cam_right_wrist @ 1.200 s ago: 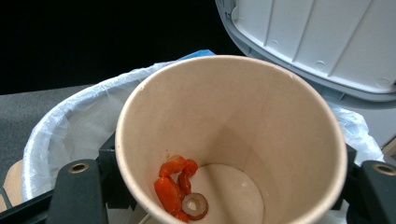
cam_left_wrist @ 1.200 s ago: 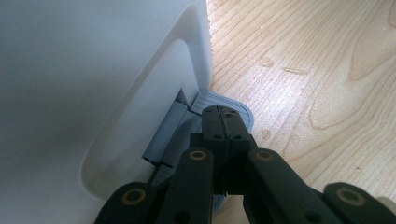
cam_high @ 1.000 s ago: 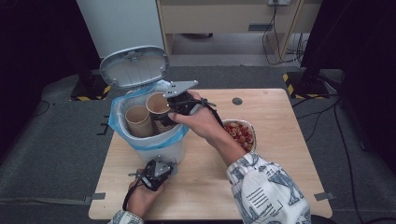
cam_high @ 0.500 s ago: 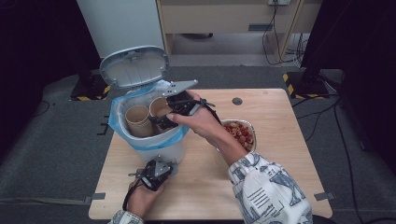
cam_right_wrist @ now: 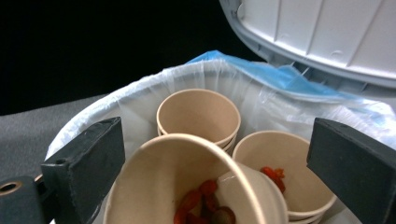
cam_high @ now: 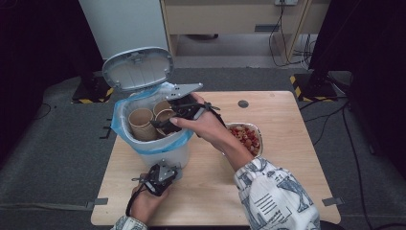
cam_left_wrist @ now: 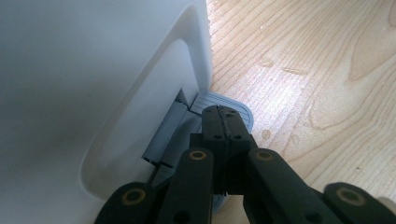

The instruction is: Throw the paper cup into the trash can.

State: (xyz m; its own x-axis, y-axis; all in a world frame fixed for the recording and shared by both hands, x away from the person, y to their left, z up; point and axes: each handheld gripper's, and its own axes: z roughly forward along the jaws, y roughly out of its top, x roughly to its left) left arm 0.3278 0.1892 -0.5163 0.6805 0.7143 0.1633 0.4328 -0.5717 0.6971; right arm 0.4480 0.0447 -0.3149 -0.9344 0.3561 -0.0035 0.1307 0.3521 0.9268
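While the right hand-held gripper [cam_high: 165, 120] hangs over the mouth of the bin, its jaws have just been opening and now stand wide apart, gripping nothing; in the right gripper view a tan paper cup holding red food scraps [cam_right_wrist: 187, 186] lies tilted between and below them, free of both pads. That cup rests against two stacks of tan paper cups, one [cam_right_wrist: 198, 116] farther back and one [cam_right_wrist: 285, 179] to the side with a few red bits in its top cup. All of them sit inside the white pedal bin lined with a blue plastic bag [cam_high: 143, 148], which stands on the left part of the light wooden worktop [cam_high: 287, 158]; its grey lid [cam_high: 138, 69] stands raised behind it.

The left hand-held gripper [cam_high: 159, 176] is fully closed with nothing between its jaws, and in the left gripper view its tips press down on the grey foot pedal [cam_left_wrist: 233, 105] at the base of the bin.

Just to the right of the right hand, a small foil tray of red and pale food [cam_high: 246, 136] sits on the worktop.
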